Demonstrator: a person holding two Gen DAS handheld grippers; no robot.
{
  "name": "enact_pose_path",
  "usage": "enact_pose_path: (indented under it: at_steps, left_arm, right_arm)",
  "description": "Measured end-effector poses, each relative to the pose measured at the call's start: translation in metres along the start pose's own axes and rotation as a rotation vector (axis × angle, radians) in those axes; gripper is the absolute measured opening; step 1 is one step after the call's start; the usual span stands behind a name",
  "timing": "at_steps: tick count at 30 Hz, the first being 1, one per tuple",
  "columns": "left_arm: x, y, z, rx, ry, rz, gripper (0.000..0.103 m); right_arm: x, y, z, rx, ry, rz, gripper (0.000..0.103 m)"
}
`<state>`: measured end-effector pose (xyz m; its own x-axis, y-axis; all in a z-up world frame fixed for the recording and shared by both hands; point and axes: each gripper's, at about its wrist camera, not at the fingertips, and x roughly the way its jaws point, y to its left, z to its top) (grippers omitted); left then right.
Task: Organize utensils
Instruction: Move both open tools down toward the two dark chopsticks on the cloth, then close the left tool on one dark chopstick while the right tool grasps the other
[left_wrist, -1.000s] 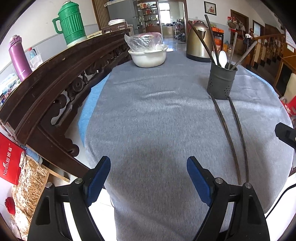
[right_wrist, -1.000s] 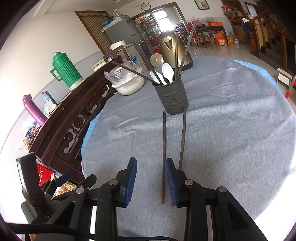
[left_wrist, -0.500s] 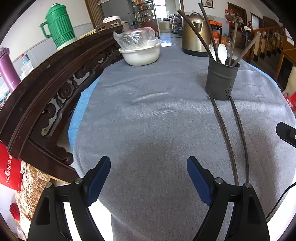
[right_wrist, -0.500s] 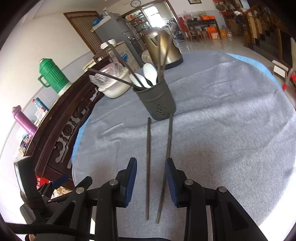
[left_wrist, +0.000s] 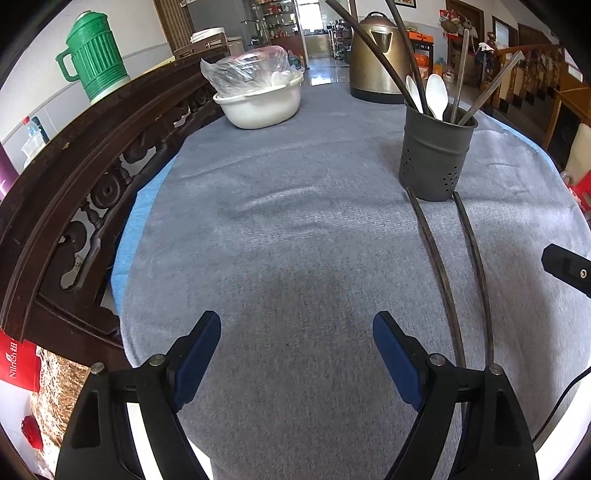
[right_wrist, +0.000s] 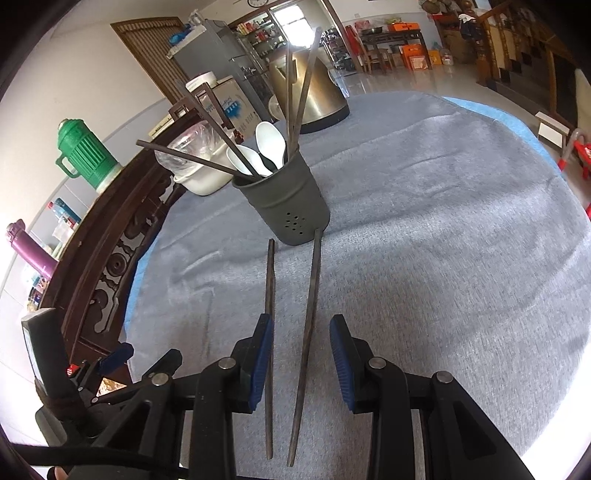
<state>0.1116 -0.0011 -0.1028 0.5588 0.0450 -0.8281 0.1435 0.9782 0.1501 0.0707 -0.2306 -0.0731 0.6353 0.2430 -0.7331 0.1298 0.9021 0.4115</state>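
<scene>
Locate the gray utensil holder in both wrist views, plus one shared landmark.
Left wrist: gray utensil holder upper right, standing on the gray cloth, two loose chopsticks running toward the camera from its base.
Right wrist: gray utensil holder just left of centre, beyond the open right tongs.
Shared landmark: brass kettle behind the holder.

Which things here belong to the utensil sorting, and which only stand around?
Job:
- two dark chopsticks lying on the cloth
- dark grey perforated holder with spoons and chopsticks
- right gripper, open around both chopsticks

Bystanders:
- white plastic basin
- brass-coloured kettle
- green thermos jug
- left gripper, open
</scene>
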Motion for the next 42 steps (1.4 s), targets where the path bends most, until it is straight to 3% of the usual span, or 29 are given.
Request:
enact_pose_path:
  at_steps: [21,25,29,33,42]
  left_arm:
    - [0.031,0.005,0.018,-0.011,0.038,-0.036,0.085]
    - [0.033,0.004,0.022,-0.005,0.041,-0.062,0.085]
    - [0.034,0.003,0.027,-0.002,0.037,-0.078,0.085]
    - [0.039,0.000,0.032,-0.014,0.066,-0.122,0.085]
    - [0.052,-0.023,0.050,-0.001,0.130,-0.258,0.080]
  right_arm:
    - [0.064,0.002,0.032,-0.025,0.050,-0.062,0.034]
    - [0.084,0.004,0.037,-0.026,0.096,-0.081,0.030]
    - [0.098,0.005,0.035,-0.044,0.153,-0.120,0.019]
    - [0.103,0.006,0.028,-0.094,0.173,-0.144,0.010]
    - [0.085,-0.019,0.026,-0.125,0.164,-0.192,0.010]
